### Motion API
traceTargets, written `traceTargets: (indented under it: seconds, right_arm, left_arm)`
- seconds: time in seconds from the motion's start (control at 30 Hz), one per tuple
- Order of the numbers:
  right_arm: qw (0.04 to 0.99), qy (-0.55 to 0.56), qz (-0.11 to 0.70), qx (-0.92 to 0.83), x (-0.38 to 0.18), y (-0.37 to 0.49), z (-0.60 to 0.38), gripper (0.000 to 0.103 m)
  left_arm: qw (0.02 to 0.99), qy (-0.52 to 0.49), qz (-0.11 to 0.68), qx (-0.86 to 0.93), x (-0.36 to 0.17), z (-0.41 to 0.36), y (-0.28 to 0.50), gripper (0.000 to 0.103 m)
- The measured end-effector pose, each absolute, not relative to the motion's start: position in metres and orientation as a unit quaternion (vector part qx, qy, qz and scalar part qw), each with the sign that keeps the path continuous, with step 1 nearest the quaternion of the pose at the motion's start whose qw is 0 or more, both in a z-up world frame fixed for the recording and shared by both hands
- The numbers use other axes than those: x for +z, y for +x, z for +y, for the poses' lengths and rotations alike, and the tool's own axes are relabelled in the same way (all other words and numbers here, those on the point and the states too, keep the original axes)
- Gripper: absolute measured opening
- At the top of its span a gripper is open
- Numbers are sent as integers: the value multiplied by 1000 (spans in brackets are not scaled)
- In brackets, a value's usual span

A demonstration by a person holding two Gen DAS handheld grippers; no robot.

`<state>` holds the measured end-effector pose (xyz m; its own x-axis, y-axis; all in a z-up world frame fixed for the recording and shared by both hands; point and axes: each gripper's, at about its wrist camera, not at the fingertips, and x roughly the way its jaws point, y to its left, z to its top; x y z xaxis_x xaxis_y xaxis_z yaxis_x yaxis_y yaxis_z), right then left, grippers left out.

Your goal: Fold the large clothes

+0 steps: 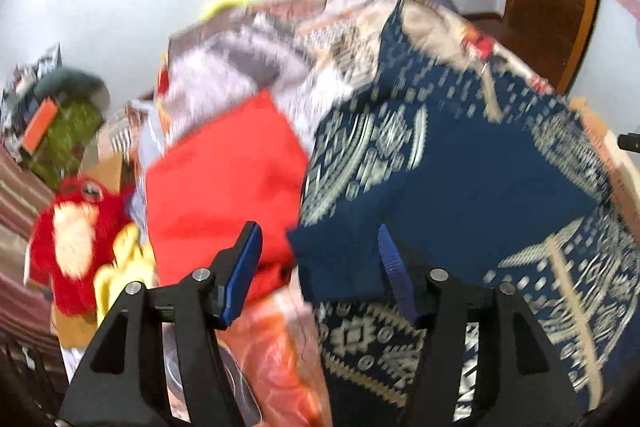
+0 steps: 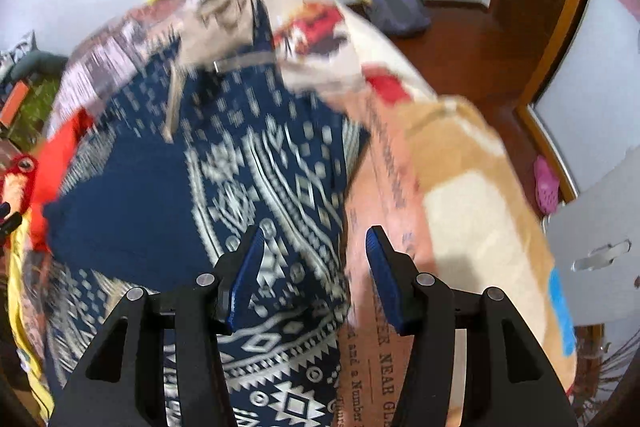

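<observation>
A large navy garment [image 1: 472,187] with a white geometric pattern lies spread on the bed; it also shows in the right wrist view [image 2: 240,179]. My left gripper [image 1: 316,239] is open, its blue pads above the garment's folded left edge, with nothing between them. My right gripper [image 2: 316,243] is open and empty above the garment's right edge, where it meets the printed blanket [image 2: 460,187]. Both views are motion-blurred.
A red cloth [image 1: 224,179] lies left of the garment, with a red plush toy [image 1: 76,227] further left. More clothes [image 1: 248,67] are piled behind. A purple bag [image 2: 396,3] sits on the wooden floor; a pink shoe [image 2: 545,187] lies at right.
</observation>
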<state>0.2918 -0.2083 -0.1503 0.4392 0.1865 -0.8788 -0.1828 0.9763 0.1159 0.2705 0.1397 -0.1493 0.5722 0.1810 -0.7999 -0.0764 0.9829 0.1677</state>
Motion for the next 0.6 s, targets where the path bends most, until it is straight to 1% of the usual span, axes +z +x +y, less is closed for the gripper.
traceTargets:
  seconds: [0.1,0.27,0.33,0.47,0.6]
  right_arm:
    - [862,10,493,120,-124,299,-206,49]
    - [880,6,456,133,-95,315,-187,49]
    - [884,10,446,141,-89,324,-179,49]
    - [886,21,436,156,-85,344,-164,49]
    - [885,17,433,172,-95,368,-143,49]
  left_arm:
    - [903,68,421,55,-121,125,282,66]
    - [921,70,383,24,-90,105,312,67]
    - [925,65,374,14,-84,101,326,71]
    - [926,51,374,4,-83,96,363,71]
    - [920,24,392,-5,-97,97,403,71]
